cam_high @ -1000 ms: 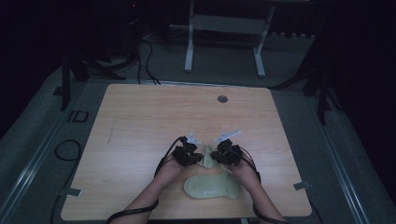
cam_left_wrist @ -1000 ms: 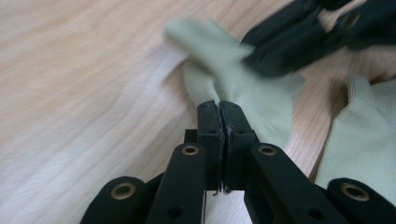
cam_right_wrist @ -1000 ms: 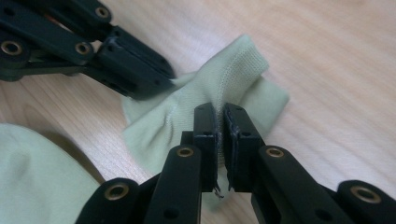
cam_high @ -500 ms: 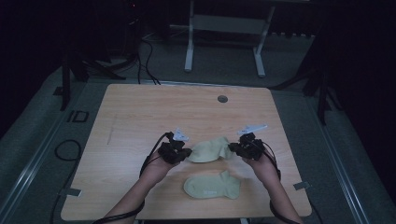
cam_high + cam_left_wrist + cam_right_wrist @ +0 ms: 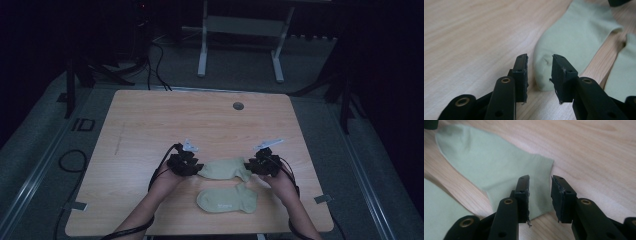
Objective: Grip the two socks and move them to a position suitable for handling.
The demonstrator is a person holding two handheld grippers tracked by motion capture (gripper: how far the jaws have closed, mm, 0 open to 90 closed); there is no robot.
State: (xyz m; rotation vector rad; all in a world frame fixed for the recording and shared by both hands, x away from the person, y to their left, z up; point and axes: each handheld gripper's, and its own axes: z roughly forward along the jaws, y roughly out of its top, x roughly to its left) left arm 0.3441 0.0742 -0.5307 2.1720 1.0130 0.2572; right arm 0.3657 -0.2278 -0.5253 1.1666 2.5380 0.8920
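Support: a light wooden table (image 5: 150, 125) with pale grain, rounded corners; it stands on a grey floor (image 5: 45, 150)
Fitting: a small round grey grommet (image 5: 238, 106) set in the tabletop near the far edge, right of centre
Upper sock: a pale green sock (image 5: 225, 168) lying flat in the near half; toe towards the left, ribbed cuff towards the right
Lower sock: a second pale green sock (image 5: 227, 199) lying flat just nearer the front edge; close beside the first, a strip of wood between them
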